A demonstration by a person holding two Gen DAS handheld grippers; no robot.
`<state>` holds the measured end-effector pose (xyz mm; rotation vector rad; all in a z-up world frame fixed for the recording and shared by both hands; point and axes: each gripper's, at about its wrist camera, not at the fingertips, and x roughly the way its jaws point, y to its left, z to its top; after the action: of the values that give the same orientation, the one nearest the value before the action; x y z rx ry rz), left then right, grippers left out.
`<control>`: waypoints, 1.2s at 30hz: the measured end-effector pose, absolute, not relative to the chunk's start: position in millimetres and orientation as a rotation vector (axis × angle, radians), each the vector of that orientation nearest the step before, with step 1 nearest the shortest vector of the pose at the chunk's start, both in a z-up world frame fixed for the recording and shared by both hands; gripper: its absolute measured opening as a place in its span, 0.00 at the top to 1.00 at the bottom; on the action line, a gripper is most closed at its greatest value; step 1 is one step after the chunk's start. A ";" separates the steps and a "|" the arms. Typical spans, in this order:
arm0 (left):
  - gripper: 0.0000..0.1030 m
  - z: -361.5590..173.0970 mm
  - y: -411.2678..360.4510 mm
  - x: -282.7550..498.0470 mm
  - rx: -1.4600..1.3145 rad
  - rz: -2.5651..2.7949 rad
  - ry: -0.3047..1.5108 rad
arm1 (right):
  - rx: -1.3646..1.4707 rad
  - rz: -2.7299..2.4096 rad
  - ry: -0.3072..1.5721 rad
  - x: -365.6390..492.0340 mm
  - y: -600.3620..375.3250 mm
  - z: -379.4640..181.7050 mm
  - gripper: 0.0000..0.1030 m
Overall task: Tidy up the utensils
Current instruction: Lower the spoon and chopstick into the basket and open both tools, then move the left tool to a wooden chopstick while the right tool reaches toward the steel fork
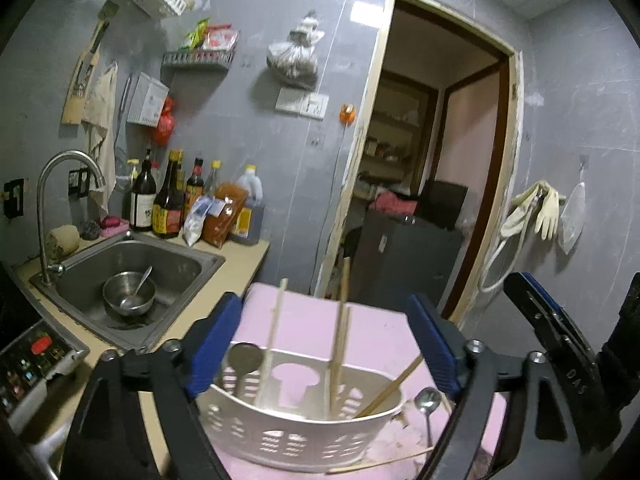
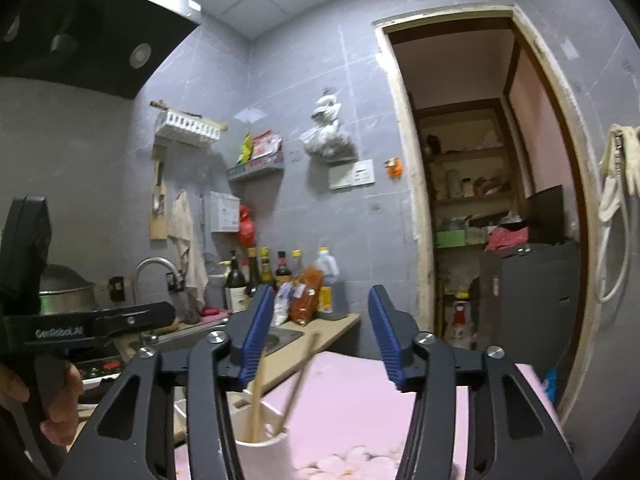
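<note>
A white perforated utensil caddy (image 1: 296,432) stands on a pink table (image 1: 360,332) between the wide-open fingers of my left gripper (image 1: 324,344). It holds several wooden chopsticks (image 1: 340,344) and a metal spoon (image 1: 243,360). A second spoon (image 1: 427,404) and a loose chopstick (image 1: 380,462) lie beside it on the table. My right gripper (image 2: 320,340) is open and empty above the caddy (image 2: 264,452), with chopsticks (image 2: 296,384) sticking up between its fingers. It shows at the right edge of the left wrist view (image 1: 560,360).
A steel sink (image 1: 132,280) with a bowl and spoon (image 1: 130,292) is at the left, with a tap (image 1: 60,200) and sauce bottles (image 1: 172,200) behind. A cooker panel (image 1: 32,360) sits at lower left. An open doorway (image 1: 432,200) is behind the table.
</note>
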<state>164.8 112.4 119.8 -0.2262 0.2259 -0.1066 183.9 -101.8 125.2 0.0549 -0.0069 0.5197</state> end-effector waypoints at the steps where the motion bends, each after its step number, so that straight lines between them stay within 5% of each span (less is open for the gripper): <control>1: 0.15 121.0 109.3 163.1 -0.222 -0.108 0.217 | 0.053 0.507 -0.010 181.8 -109.0 126.7 0.44; 4: 0.07 121.2 92.3 157.9 -0.199 -0.122 0.188 | 0.055 0.471 -0.017 175.4 -130.5 128.9 0.27; 16: 0.07 98.3 27.3 156.1 -0.082 -0.238 0.251 | 0.014 0.351 -0.010 152.5 -201.0 118.7 0.02; 36: 0.07 4.3 -44.6 181.0 0.195 -0.360 0.570 | -0.024 0.281 0.313 175.7 -252.2 53.4 0.01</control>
<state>181.0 -44.6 4.3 0.1947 0.5699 -0.3602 175.7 -252.2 53.4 -0.0236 0.3127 0.2809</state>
